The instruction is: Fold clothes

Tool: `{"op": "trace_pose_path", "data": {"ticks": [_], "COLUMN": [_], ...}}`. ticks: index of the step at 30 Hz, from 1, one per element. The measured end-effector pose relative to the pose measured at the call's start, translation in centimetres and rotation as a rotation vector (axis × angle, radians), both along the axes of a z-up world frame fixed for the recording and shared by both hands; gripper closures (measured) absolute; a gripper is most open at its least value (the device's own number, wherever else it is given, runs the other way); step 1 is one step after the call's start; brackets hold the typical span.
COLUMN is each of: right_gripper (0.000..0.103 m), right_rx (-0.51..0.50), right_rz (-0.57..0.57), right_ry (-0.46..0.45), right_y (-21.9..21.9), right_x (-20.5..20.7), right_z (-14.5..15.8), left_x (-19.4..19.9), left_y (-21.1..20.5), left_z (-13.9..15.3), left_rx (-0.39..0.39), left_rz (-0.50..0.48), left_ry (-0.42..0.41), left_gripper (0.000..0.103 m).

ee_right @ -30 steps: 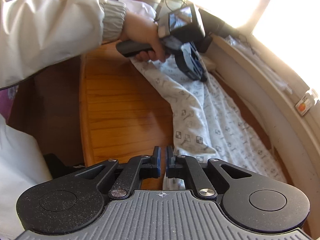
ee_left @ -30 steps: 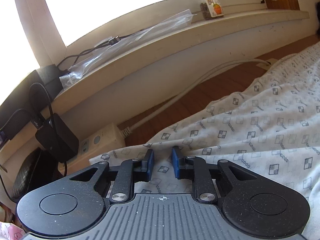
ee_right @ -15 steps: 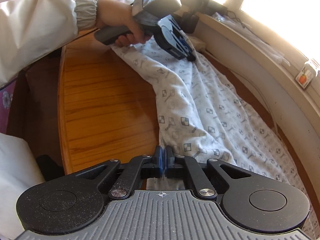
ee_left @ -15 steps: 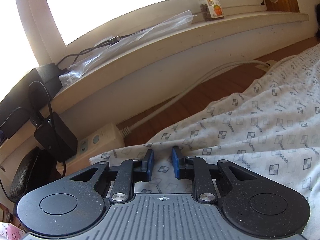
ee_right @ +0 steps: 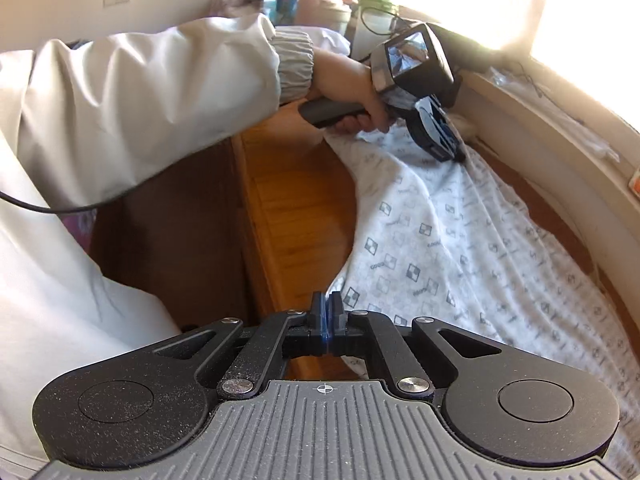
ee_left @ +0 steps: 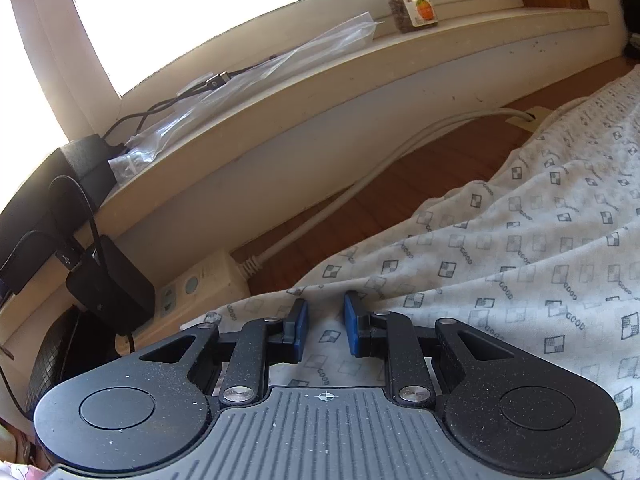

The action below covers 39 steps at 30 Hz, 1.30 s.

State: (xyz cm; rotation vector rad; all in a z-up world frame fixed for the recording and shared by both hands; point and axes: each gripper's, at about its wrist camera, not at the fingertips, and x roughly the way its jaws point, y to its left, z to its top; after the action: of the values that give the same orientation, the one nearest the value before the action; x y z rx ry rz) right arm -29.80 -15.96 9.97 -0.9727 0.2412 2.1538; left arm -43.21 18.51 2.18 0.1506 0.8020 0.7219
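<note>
Left wrist view: the left gripper [ee_left: 325, 317] points down at the near end of a white printed garment [ee_left: 520, 248], which lies on the wooden bench [ee_left: 420, 168]. Its blue jaws stand a little apart with cloth lying in the gap and under them; whether the pads actually pinch a fold I cannot tell, since bare cloth shows between them. From these jaws the garment runs away toward two o'clock, and that is its long axis in this view. At ten o'clock sits a power strip [ee_left: 200, 284] with a grey cable [ee_left: 360, 188] trailing along the foot of the window sill [ee_left: 360, 68], on which a small bottle [ee_left: 412, 4] stands at one o'clock.

Right wrist view: the right gripper [ee_right: 327, 312] has its jaws fully together, and the garment's [ee_right: 460, 248] edge comes right up to the tips at one o'clock. The edge seems caught between the pads, though so little cloth shows there that this is a judgement. From here the garment stretches in a long band toward one o'clock, ending under the left gripper [ee_right: 440, 140], which a hand [ee_right: 352, 84] in a pale sleeve [ee_right: 160, 92] holds on the far end. The bare bench [ee_right: 288, 200] lies at eleven o'clock beside the cloth.

So each gripper sits at one end of the long axis, and the cloth hangs slack between them. The coming fold likely turns on bringing one end over toward the other along that line; the right gripper, with the firmer hold, looks better placed to carry its end.
</note>
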Motion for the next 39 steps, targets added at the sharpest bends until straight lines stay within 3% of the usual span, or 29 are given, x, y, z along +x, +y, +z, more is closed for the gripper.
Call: {"op": "trace_pose_path", "data": {"ticks": [7,12,23,29,31,34,39], "right_gripper": [0.1,0.099,0.079,0.08,0.099,0.1,0.1], "right_rx": [-0.015,0.029,0.074,0.021,-0.01,-0.019,0.01], "right_rz": [-0.027,-0.016,-0.056,-0.115,-0.11,-0.096,-0.025], "right_ry": [-0.002,-0.032,-0.116,-0.084,-0.068,-0.046,0.094], "right_y": [-0.2,0.4,4.1,5.7,5.9,5.5,2.6], "right_x": [0.2,-0.6,-3.5,-1.2,-0.9,-1.0,-1.8], "right_z": [-0.5,-0.2,-2.1,-3.0,-3.1,-3.0,-0.4], "left_x": [-0.1,-0.2,-0.2,-0.3,-0.3,-0.3,-0.3], "left_y": [-0.2,-0.4,-0.4,-0.9,-0.9,-0.8,-0.6], "left_z": [-0.3,-0.3,-0.4,-0.4,-0.3,-0.4,-0.4], "left_rx": [0.025,0.032,0.04,0.036,0.036,0.038,0.04], "left_rz": [-0.001,0.003,-0.002,0.01,0.009,0.007,0.002], "left_ry": [-0.004,-0.009,-0.01,-0.013,-0.014,-0.012,-0.008], "left_gripper": [0.081,0.081,0.081,0.081,0.081,0.081,0.081]}}
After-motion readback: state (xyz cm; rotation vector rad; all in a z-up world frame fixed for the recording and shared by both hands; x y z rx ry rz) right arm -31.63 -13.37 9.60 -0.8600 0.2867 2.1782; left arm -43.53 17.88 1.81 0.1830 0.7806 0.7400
